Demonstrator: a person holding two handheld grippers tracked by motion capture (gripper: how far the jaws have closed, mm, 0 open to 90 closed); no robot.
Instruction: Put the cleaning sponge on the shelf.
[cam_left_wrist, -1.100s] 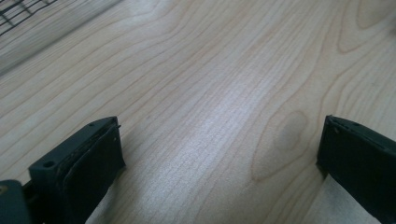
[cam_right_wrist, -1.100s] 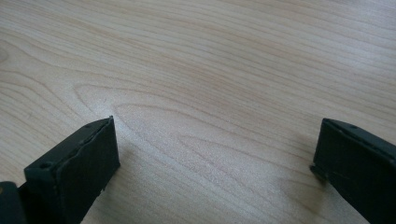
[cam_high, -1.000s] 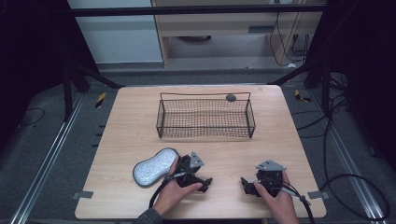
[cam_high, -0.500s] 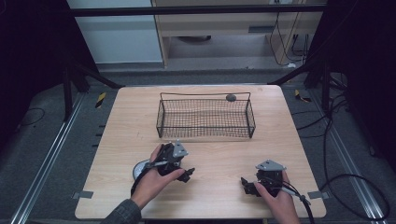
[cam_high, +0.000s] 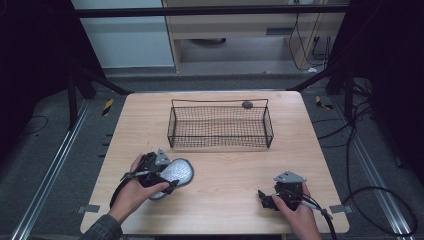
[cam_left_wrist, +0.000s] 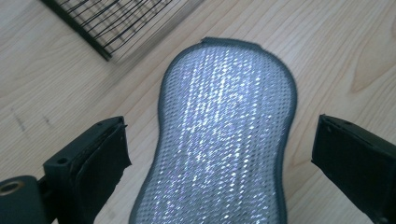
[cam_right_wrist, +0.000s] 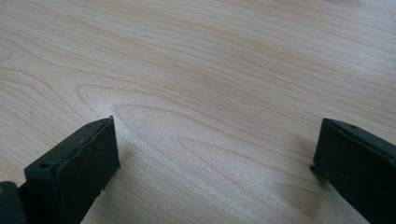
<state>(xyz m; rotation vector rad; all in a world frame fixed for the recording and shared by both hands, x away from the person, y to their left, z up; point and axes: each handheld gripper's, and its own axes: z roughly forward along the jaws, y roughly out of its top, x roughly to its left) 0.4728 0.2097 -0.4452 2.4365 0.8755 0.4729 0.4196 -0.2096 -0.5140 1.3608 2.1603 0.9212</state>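
Silver sponge (cam_left_wrist: 224, 135) lies lengthwise between your left gripper's (cam_left_wrist: 219, 154) spread jaws; right gripper (cam_right_wrist: 215, 158) gapes empty.

The high view hangs above my side of the surface (cam_high: 220, 200) and looks forward and down, far enough back to take in the whole top, the floor around it and the shelving beyond. My forearms enter from its bottom edge. The left gripper view rides on my left tongs (cam_left_wrist: 219, 154), looking along the jaws from very close, angled down at the wood toward the wire basket (cam_left_wrist: 112, 23); the high view shares that near-left patch and basket (cam_high: 220, 127). The right gripper view rides on my right tongs (cam_right_wrist: 215, 149), close over bare grain, shared with the high view's near-right corner.
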